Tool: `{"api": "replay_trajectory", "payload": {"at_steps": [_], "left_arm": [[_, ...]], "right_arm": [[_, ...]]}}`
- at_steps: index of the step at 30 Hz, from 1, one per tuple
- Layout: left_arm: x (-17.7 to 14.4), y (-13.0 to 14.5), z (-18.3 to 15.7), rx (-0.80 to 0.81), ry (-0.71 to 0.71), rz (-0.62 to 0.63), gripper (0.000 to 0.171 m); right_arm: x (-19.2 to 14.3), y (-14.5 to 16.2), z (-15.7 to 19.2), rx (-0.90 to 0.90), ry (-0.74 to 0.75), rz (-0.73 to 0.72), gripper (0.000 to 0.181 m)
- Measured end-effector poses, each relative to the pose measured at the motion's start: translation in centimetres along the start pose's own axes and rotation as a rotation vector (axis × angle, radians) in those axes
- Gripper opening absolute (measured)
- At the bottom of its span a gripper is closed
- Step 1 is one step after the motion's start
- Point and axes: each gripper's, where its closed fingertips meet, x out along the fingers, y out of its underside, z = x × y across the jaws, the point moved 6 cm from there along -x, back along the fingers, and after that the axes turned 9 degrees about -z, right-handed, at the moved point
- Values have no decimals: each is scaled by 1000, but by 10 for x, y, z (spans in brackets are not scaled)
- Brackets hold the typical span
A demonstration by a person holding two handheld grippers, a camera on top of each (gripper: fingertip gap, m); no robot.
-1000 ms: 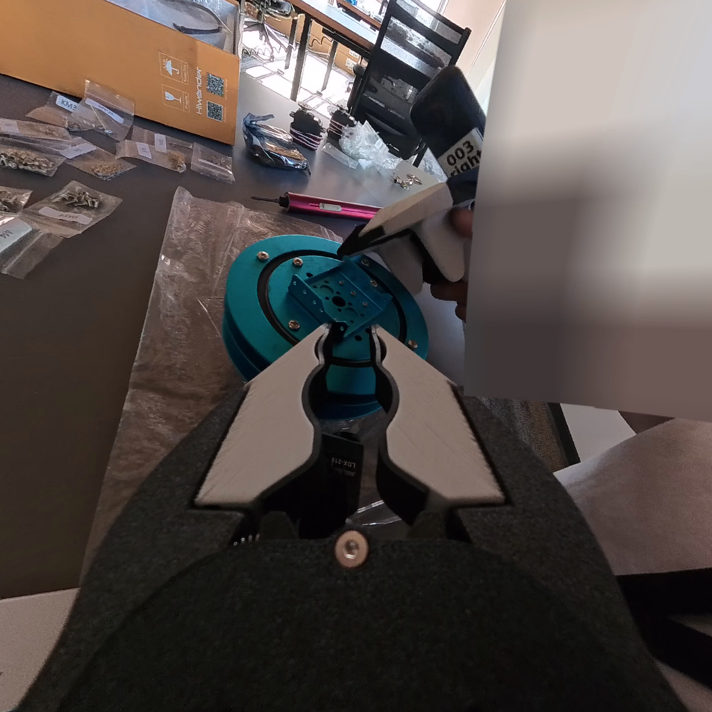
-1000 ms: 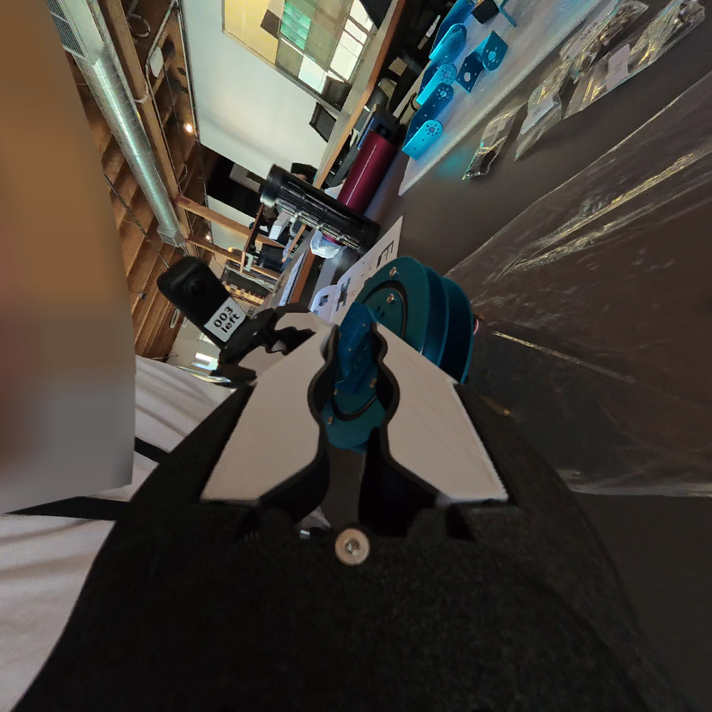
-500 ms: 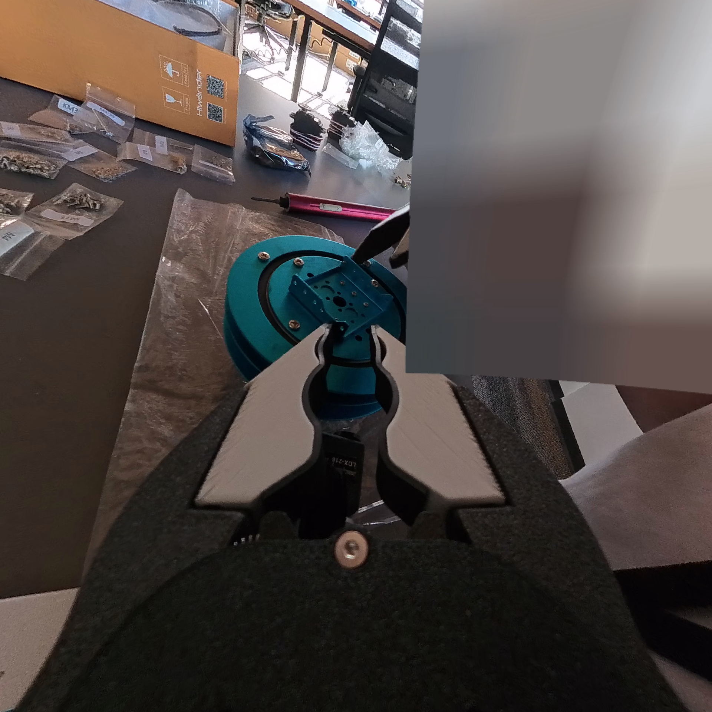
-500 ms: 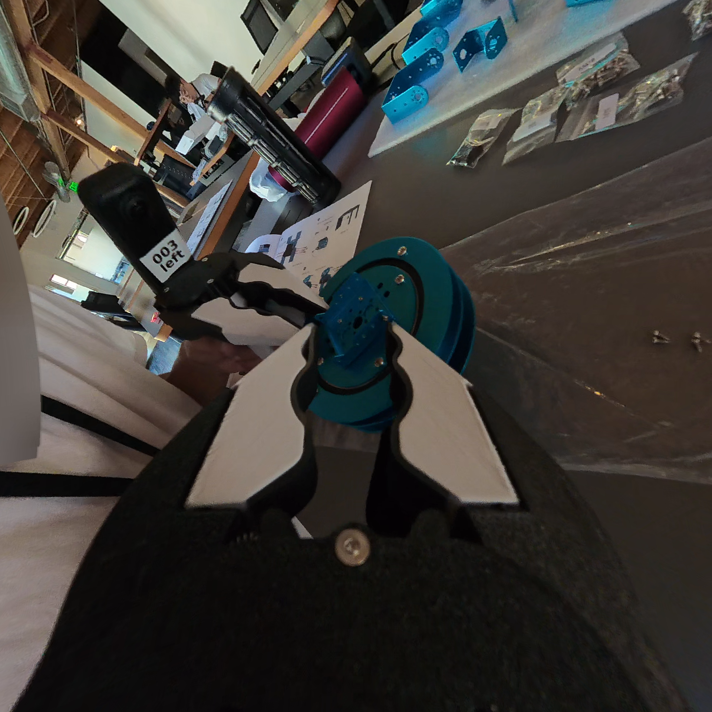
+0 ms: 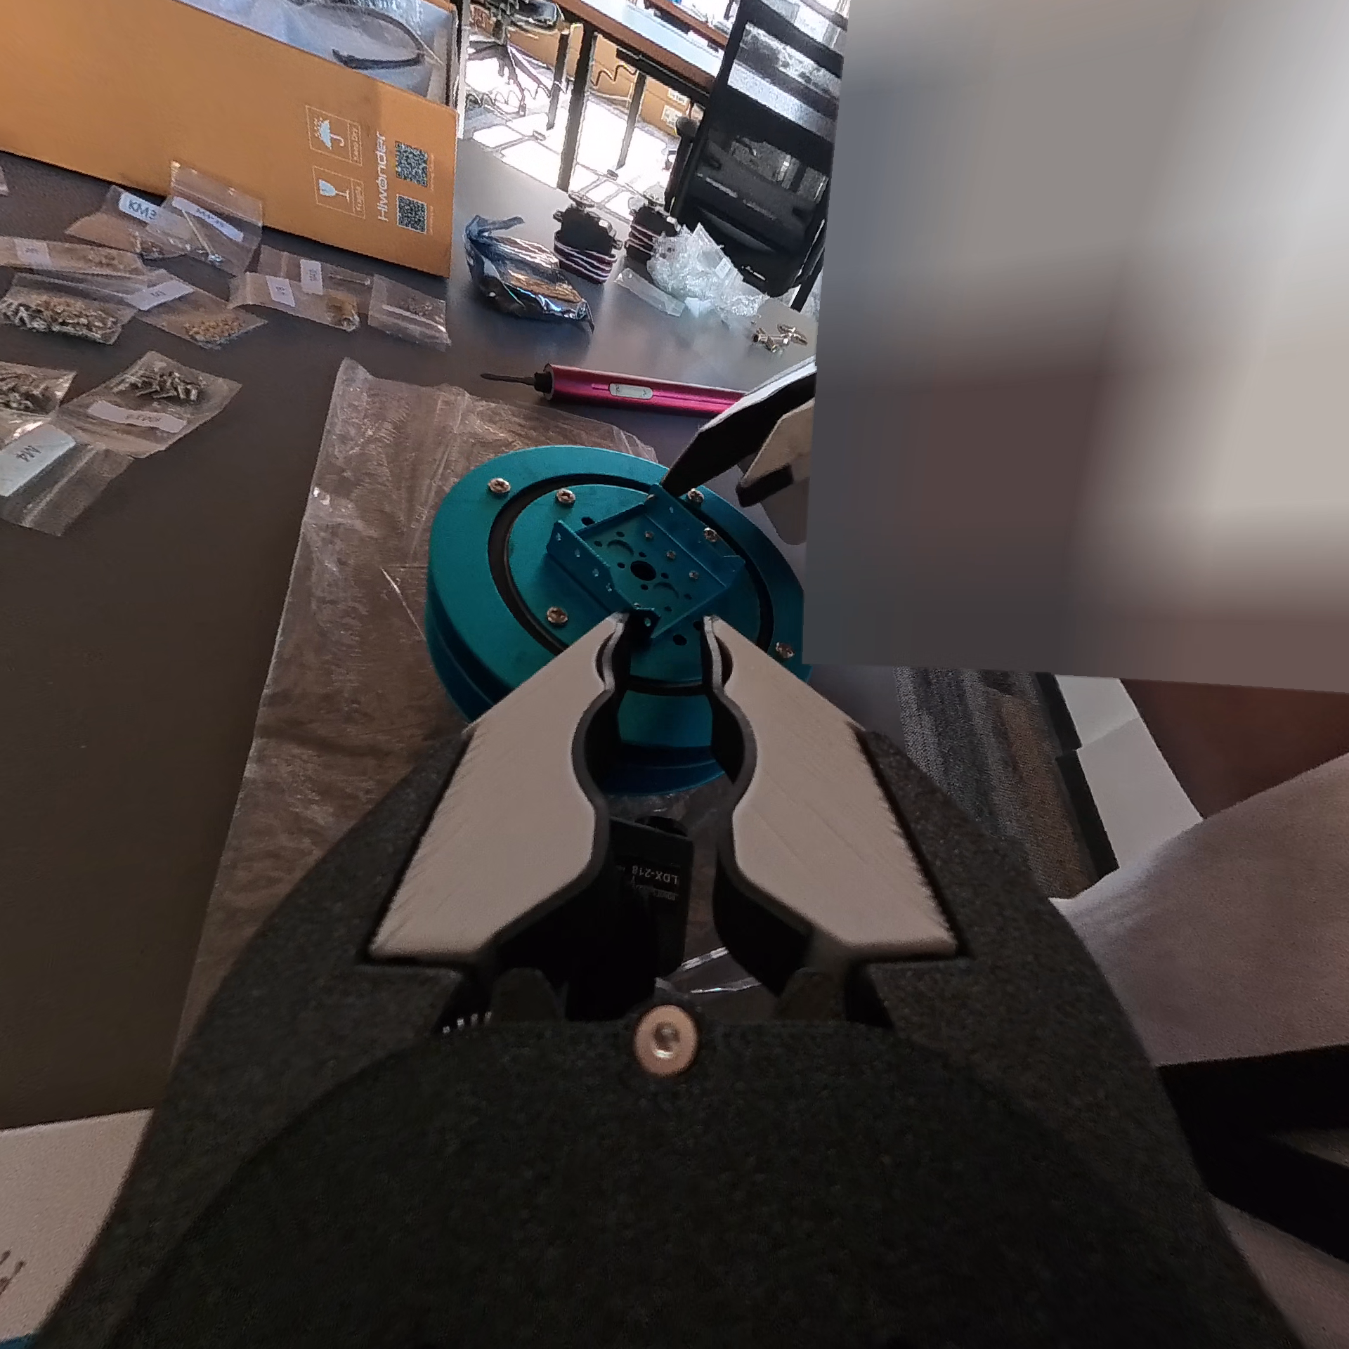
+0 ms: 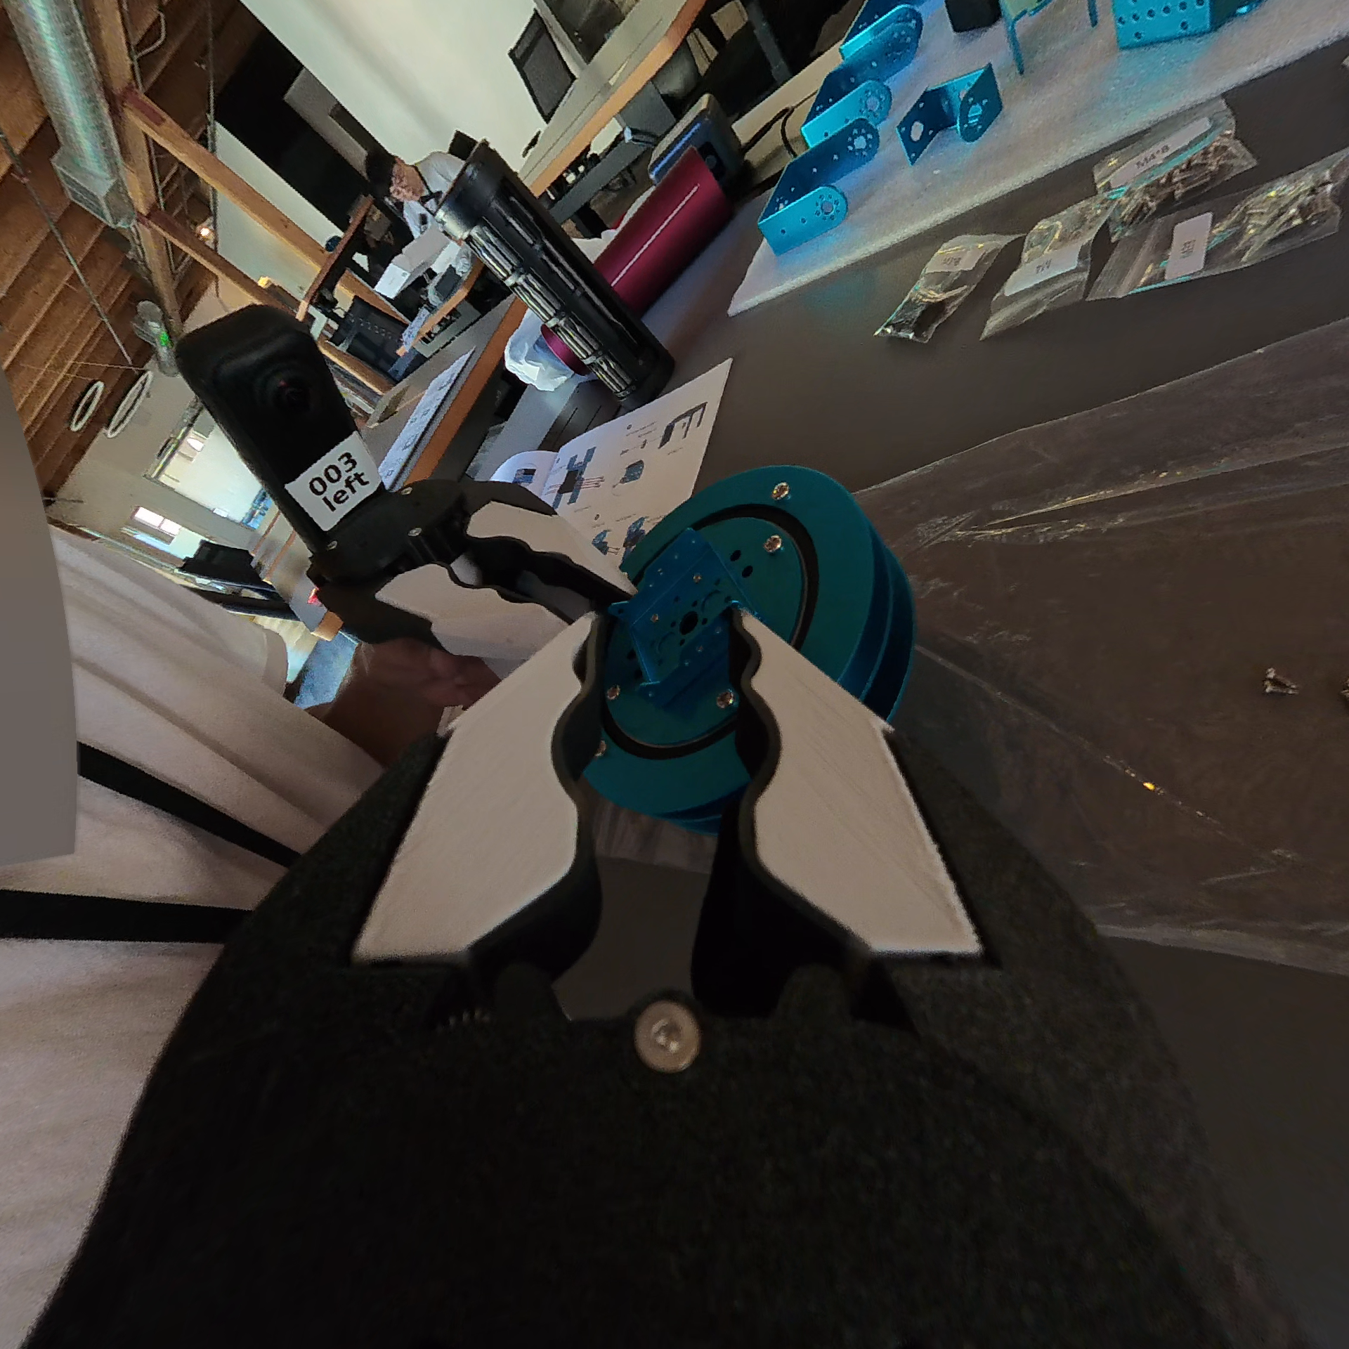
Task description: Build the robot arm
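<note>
A round teal turntable base [image 5: 482, 584] lies on a clear plastic sheet, with a small blue perforated bracket [image 5: 642, 555] on its top disc. My left gripper [image 5: 666, 624] is shut on the bracket's near corner. My right gripper [image 6: 668, 620] is open, and the bracket [image 6: 679, 620] shows between its spread fingers over the base [image 6: 839, 555]. In the left wrist view, the right gripper [image 5: 701, 490] has one black fingertip at the bracket's far corner. The left gripper [image 6: 620, 584] also shows in the right wrist view. A black servo [image 5: 650, 861] shows through the gap behind my left fingers.
A magenta screwdriver [image 5: 628, 394] lies behind the base. An orange cardboard box [image 5: 219, 124] and bags of screws [image 5: 146, 394] are at the far left. An instruction sheet [image 6: 642, 452], more blue brackets [image 6: 839, 146] and loose screws [image 6: 1277, 682] are also on the table. Across from one pair of fingers to the other is roughly 4 centimeters. My right gripper is the nearer one to the magenta screwdriver [image 5: 628, 394]: about 20 centimeters, against 25 centimeters.
My right gripper has opened off the bracket's far corner and rolled more upright. My left gripper and the bracket have stayed put.
</note>
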Motion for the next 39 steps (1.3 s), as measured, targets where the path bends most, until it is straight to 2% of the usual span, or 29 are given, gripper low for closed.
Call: {"api": "replay_trajectory", "payload": {"at_steps": [6,11,14,17,22,25,28,35,39], "left_arm": [[-2,-4,-1,26,-1,-9,22],[-24,-19,2,94,-42,-37,23],[-43,-9,7,205,-71,93,26],[-53,13,10,237,-102,244,32],[-39,43,-1,306,-111,375,50],[-27,53,5,314,-156,437,52],[-22,59,5,321,-146,484,45],[-29,55,4,374,-193,552,44],[-47,50,-5,360,-175,493,43]], "right_arm": [[-3,2,-7,0,-40,11,32],[-7,-1,-9,-16,-99,39,32],[-9,-1,-9,-52,-156,62,32],[-18,-4,-7,-126,-227,42,30],[-36,-21,-12,-206,-268,-8,25],[-45,-31,-11,-204,-327,-1,26],[-53,-32,-8,-251,-332,27,26],[-72,-15,0,-295,-331,3,24],[-83,-6,4,-314,-327,-10,23]]}}
